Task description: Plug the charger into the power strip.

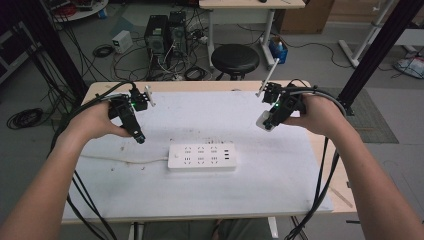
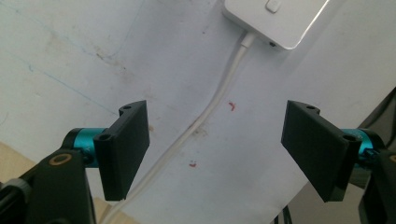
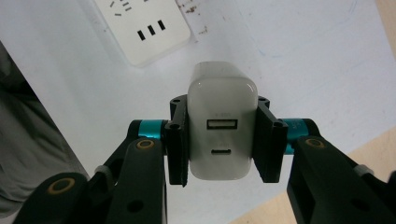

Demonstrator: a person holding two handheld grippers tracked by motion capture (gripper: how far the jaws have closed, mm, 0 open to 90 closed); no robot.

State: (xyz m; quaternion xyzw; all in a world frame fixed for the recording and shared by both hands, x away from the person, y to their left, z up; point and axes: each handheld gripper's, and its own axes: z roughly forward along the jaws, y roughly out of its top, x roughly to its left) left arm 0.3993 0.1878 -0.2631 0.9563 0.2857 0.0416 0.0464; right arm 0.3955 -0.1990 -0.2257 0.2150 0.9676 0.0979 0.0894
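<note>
While both forearms reach in from the near edge of the worktop, a white power strip lies flat in the middle of it, sockets up. Its white cord runs off to the strip's left across the white surface; in the left gripper view the cord enters the strip's end and passes between the two black jaws. Left gripper sits just beyond and left of the strip, jaws spread wide apart, nothing between them but the cord lying below. Left hand wraps its body.

Right gripper sits beyond and right of the strip, jaws closed tight on a white USB charger. In the right gripper view the charger is clamped on both sides, port face toward the camera, with the strip's USB end further off. Right hand holds that gripper. Small reddish marks dot the worktop near the strip.

Beyond the worktop's far edge, past the strip: a round black stool, two dark computer towers, loose cables on the floor.
</note>
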